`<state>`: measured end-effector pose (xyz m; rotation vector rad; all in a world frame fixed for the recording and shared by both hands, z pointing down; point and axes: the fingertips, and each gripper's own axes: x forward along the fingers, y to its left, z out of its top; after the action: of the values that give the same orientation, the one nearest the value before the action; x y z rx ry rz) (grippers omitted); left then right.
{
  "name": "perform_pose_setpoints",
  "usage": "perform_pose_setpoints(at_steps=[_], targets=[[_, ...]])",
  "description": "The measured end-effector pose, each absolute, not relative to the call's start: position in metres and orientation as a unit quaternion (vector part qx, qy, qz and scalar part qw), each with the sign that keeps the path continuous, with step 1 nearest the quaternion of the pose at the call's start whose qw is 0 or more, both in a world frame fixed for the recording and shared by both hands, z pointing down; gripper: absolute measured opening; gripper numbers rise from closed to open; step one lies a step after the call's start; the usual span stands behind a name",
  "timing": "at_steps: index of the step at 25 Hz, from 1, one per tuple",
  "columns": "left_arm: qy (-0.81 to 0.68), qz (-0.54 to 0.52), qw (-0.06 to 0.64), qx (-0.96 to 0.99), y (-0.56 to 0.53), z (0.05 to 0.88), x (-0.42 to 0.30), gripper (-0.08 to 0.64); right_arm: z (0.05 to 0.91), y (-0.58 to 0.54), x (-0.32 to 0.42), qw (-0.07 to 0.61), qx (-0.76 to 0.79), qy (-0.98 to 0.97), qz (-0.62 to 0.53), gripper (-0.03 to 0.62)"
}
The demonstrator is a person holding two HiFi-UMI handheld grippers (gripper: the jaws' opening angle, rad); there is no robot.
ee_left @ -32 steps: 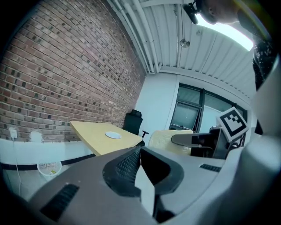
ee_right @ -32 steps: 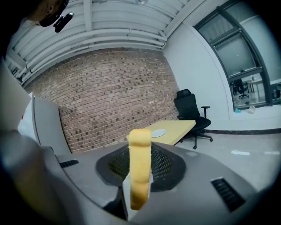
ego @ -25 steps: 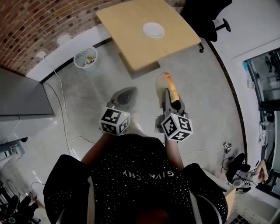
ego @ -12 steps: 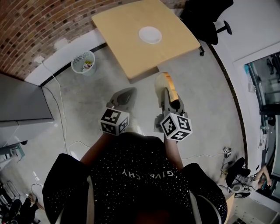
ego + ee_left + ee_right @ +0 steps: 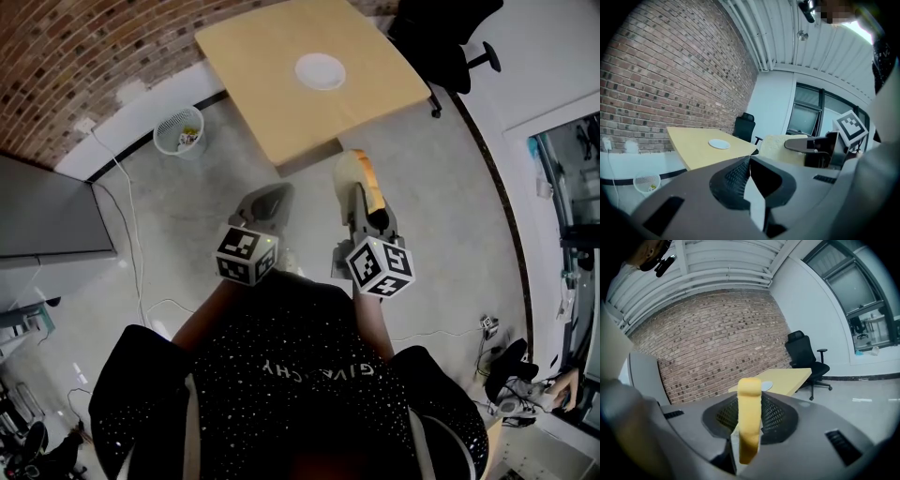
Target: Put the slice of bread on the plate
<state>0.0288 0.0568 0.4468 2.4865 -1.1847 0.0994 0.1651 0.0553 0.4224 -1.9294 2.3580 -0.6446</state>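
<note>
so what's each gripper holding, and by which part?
Right gripper: slice of bread, held edge-on, clamped across its two flat faces, with its far end jutting past the tips. Left gripper: nothing, jaws together.

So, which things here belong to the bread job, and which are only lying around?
For the job:
slice of bread, clamped in the right gripper; plate; table under the plate.

Not for the job:
left gripper, shut and empty; wastebasket; office chair.
</note>
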Motion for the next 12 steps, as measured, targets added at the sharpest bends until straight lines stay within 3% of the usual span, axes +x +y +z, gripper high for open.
perform_pose_setpoints(at_steps=[12], targets=[[-0.431, 0.035, 0.191, 0.881, 0.043, 0.446, 0.027, 0.011, 0.423, 0.037, 0.166, 0.017, -0.614, 0.761, -0.210, 0.094]])
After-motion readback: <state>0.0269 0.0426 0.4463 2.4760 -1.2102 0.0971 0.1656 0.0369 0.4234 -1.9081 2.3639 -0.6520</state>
